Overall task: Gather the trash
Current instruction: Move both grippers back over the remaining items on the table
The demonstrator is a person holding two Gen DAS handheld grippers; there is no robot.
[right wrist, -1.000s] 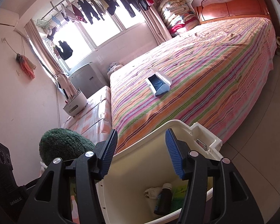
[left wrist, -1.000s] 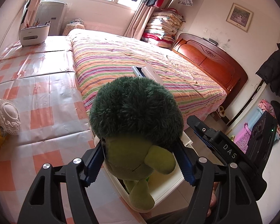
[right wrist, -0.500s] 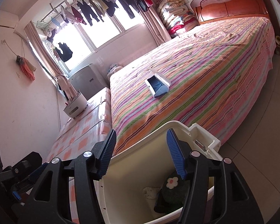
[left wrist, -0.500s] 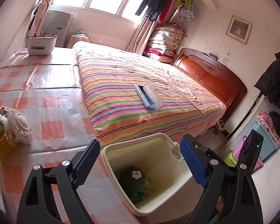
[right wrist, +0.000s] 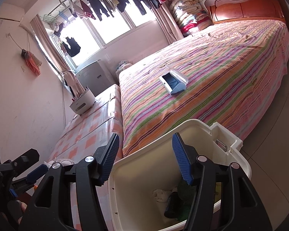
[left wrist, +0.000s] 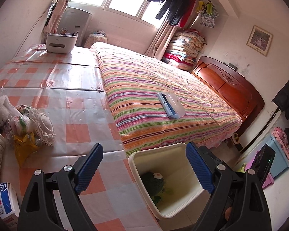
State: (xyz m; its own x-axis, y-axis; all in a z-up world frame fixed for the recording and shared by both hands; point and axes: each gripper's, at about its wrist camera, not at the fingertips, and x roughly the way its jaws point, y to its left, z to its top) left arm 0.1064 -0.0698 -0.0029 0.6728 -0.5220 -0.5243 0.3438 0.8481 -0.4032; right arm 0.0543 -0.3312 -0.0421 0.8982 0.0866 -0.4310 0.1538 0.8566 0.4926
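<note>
Now the left hand-held gripper [left wrist: 144, 165] hangs with its blue pads spread wide and nothing between them; its jaws have just been opening. Below it, toward 5 o'clock in the left wrist view, the cream trash bin [left wrist: 183, 214] stands on the floor against the foot of the striped bed [left wrist: 163, 88], and the green broccoli plush toy [left wrist: 153, 182] lies at the bin's bottom, a small white flower on its top. In the right wrist view the right hand-held gripper [right wrist: 145, 154] sits over the bin's near rim, its pads apart and gripping nothing, with a crumpled white scrap [right wrist: 160, 194] and a dark bottle [right wrist: 171, 206] lying in the bin beside the plush. On the checked table [left wrist: 71, 100], at 9 o'clock in the left view, a heap of wrappers [left wrist: 23, 127] waits. A white and blue case [left wrist: 171, 105] lies open on the bed.
</note>
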